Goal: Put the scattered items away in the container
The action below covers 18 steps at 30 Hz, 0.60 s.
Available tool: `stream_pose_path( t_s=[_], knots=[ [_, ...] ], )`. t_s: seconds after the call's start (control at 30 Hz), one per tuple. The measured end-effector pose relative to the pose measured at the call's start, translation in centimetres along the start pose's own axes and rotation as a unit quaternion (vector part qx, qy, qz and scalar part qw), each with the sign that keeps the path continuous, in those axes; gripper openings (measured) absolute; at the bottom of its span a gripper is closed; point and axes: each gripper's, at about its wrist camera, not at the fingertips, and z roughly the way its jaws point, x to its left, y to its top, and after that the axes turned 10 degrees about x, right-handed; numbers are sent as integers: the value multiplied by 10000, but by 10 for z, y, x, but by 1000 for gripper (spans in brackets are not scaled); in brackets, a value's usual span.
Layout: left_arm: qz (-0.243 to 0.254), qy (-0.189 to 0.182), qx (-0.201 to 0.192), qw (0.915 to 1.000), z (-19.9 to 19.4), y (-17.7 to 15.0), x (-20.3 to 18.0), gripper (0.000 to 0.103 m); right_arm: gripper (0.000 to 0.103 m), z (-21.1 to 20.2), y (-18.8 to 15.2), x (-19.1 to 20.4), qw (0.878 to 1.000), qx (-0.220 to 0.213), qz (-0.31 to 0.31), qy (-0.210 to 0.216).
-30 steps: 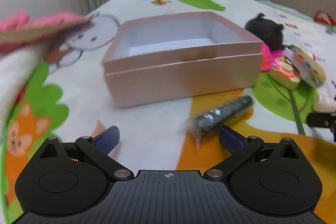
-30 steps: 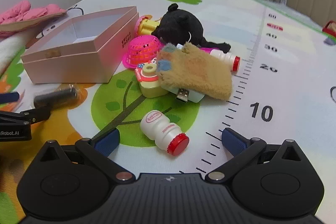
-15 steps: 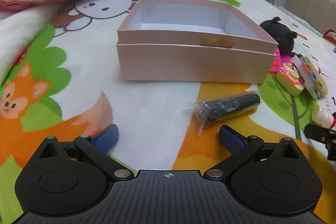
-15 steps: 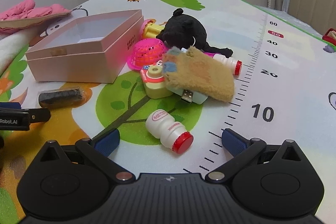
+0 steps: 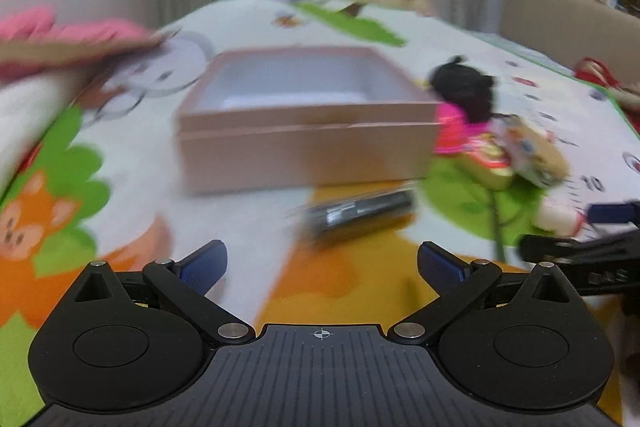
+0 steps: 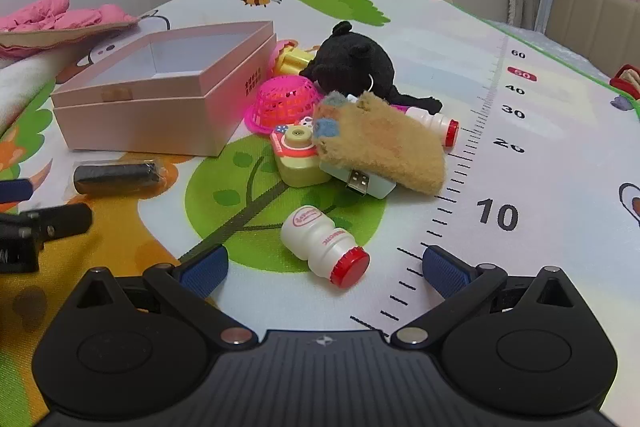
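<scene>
The left gripper [image 5: 322, 263] is swinging, blurring its view, jaws apart and empty; the right gripper [image 6: 325, 265], also gaping, is nearing the white bottle [image 6: 323, 243]. The pink box [image 6: 168, 87] is sitting open, far left, a black roll [image 6: 116, 177] lying just before it

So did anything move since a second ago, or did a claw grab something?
Nothing got grabbed. The right claw crept closer to the little white bottle, jaws open. The left claw, also open, is swinging about in front of the black wrapped roll. The pink box and toys stayed put.
</scene>
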Motion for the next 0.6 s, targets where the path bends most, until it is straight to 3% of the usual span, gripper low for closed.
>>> stream_pose_path(
  t_s=[0.13, 0.33, 0.47, 0.6],
  knots=[
    [53, 323, 201, 9993, 17, 13, 2, 103, 103, -1, -1, -5, 9999, -44, 154, -12],
    [-46, 816, 99, 9966, 21, 16, 29, 103, 103, 1, -1, -3, 9999, -28, 134, -55],
    [-76, 323, -59, 9994, 11, 14, 31, 103, 103, 1, -1, -2, 9999, -34, 131, -74],
    [-50, -134, -138, 9998, 0, 13, 10, 103, 103, -1, -2, -1, 9997, -92, 145, -154]
  ],
)
